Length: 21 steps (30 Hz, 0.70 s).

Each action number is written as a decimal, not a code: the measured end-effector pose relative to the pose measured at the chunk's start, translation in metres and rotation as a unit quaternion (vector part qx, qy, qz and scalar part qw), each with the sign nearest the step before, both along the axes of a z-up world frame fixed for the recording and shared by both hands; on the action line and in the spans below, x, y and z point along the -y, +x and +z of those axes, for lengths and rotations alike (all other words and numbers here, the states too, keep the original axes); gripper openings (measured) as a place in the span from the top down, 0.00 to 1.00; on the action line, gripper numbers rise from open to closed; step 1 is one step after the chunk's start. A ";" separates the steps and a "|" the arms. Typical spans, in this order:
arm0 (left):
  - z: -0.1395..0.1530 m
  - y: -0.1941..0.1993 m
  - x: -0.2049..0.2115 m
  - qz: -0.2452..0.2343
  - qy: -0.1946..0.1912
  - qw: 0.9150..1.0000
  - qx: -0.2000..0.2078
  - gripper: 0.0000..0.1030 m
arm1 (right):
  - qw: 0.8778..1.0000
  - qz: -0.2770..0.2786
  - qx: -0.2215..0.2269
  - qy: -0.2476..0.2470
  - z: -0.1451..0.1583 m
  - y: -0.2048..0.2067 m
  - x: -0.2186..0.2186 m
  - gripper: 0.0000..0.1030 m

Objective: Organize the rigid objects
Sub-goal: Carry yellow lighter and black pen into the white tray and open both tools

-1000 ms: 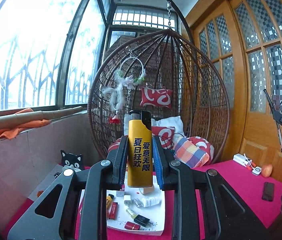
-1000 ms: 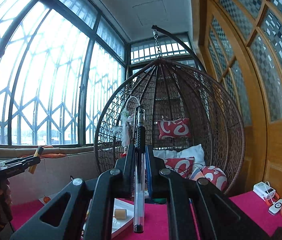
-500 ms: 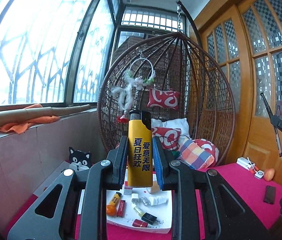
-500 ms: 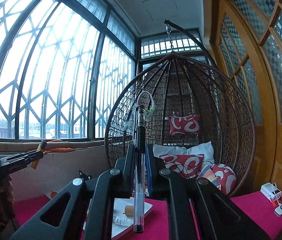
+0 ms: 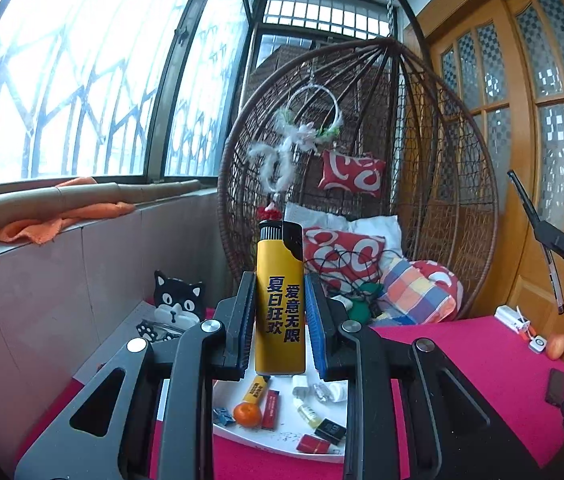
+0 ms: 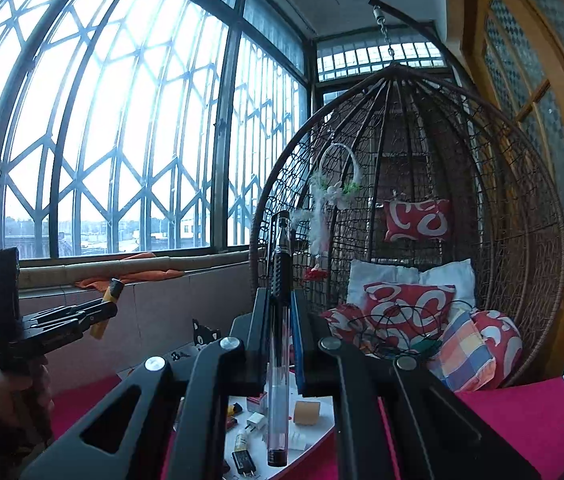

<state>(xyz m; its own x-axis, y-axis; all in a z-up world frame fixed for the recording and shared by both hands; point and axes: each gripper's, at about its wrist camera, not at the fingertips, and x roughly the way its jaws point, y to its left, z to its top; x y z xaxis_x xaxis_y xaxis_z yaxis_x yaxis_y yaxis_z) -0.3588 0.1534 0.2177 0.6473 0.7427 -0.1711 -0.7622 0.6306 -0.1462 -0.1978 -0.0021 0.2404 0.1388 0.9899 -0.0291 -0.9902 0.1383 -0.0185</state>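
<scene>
My left gripper (image 5: 280, 280) is shut on a yellow lighter (image 5: 280, 300) with a black top, held upright above the white tray (image 5: 282, 438). In the right wrist view that same gripper (image 6: 112, 300) shows at the far left in a person's hand, lighter between its jaws. My right gripper (image 6: 280, 300) is shut on a clear pen (image 6: 278, 360) with a black grip, standing upright over the white tray (image 6: 322, 436). On the tray lie small items: an orange fruit (image 5: 247, 414), a red lighter (image 5: 271, 408), a small bottle (image 5: 308, 414), a black charger plug (image 6: 244, 462).
A wicker hanging egg chair (image 5: 362, 200) full of red cushions stands behind the tray on the pink cloth (image 5: 462, 360). A cat figurine (image 5: 176, 300) sits at the left wall. A power strip (image 5: 512, 318), a peach (image 5: 556, 346) and a dark phone (image 5: 556, 388) lie at right.
Both grippers have swung left and slightly down; the egg chair has shifted right in both views. More of the tray shows beneath the jaws. Lighter and pen stay gripped.
</scene>
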 end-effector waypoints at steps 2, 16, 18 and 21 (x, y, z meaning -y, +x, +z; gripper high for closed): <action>-0.004 0.006 -0.009 -0.001 -0.006 1.000 -0.008 0.77 | 1.000 0.011 0.000 -0.013 -0.003 -0.005 -0.016 0.93; -0.053 0.049 -0.079 -0.001 -0.081 0.995 -0.063 0.77 | 0.991 0.038 -0.052 -0.114 -0.046 0.000 -0.102 0.93; -0.061 0.055 -0.091 -0.004 -0.100 0.993 -0.068 0.77 | 0.987 0.043 -0.073 -0.135 -0.058 0.006 -0.116 0.93; -0.075 0.070 -0.112 -0.007 -0.126 0.988 -0.084 0.77 | 0.981 0.045 -0.094 -0.161 -0.072 0.013 -0.134 0.93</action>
